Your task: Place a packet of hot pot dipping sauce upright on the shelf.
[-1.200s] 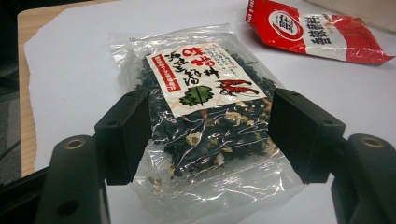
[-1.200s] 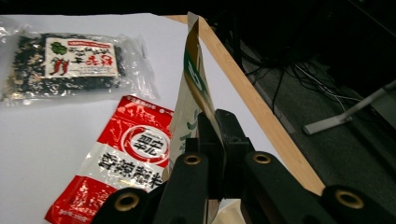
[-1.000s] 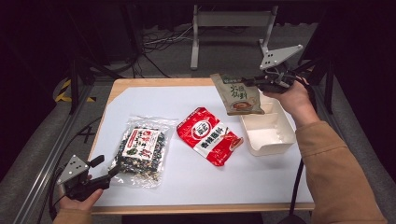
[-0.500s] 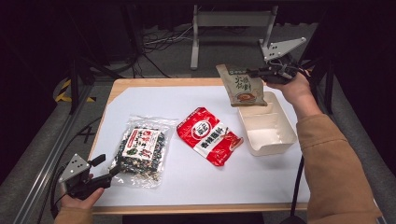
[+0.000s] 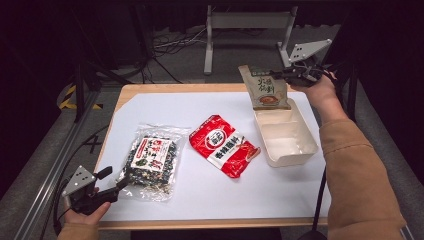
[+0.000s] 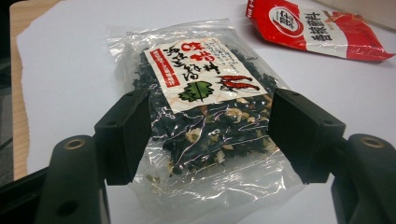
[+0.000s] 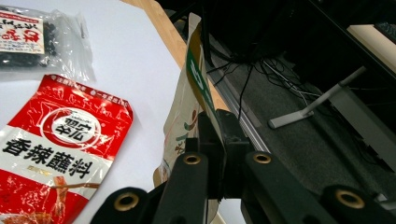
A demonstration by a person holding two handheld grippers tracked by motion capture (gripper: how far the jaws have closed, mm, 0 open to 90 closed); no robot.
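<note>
Since a second ago my right gripper (image 5: 276,75) has carried the beige seasoning pouch (image 5: 265,89) from over the near part of the white tray toward the tray's far end, and it now hangs a little lower there. The pouch hangs upright, its bottom edge at the far rim of the white two-compartment tray (image 5: 292,152); from above I cannot tell whether it touches that rim. My right jaws are clenched on the pouch's top edge, near the green band, and in the right gripper view the pouch (image 7: 187,112) rises edge-on between them. My left gripper (image 5: 107,184) has not moved: it rests at the near left corner of the table (image 5: 150,90), jaws spread apart and gripping nothing. In the left gripper view the near end of the clear bag of dried seaweed (image 6: 205,107) lies between the two pads without their pressing on it.

Both compartments of the tray look bare, the smaller one at the far end and the larger one nearer to me. It stands at the right side of the white sheet (image 5: 165,112) that covers the table. The red sauce packet (image 5: 223,145) lies flat just left of the tray, apart from it, where it lay before. The seaweed bag (image 5: 150,162) lies flat farther left, also unmoved.
</note>
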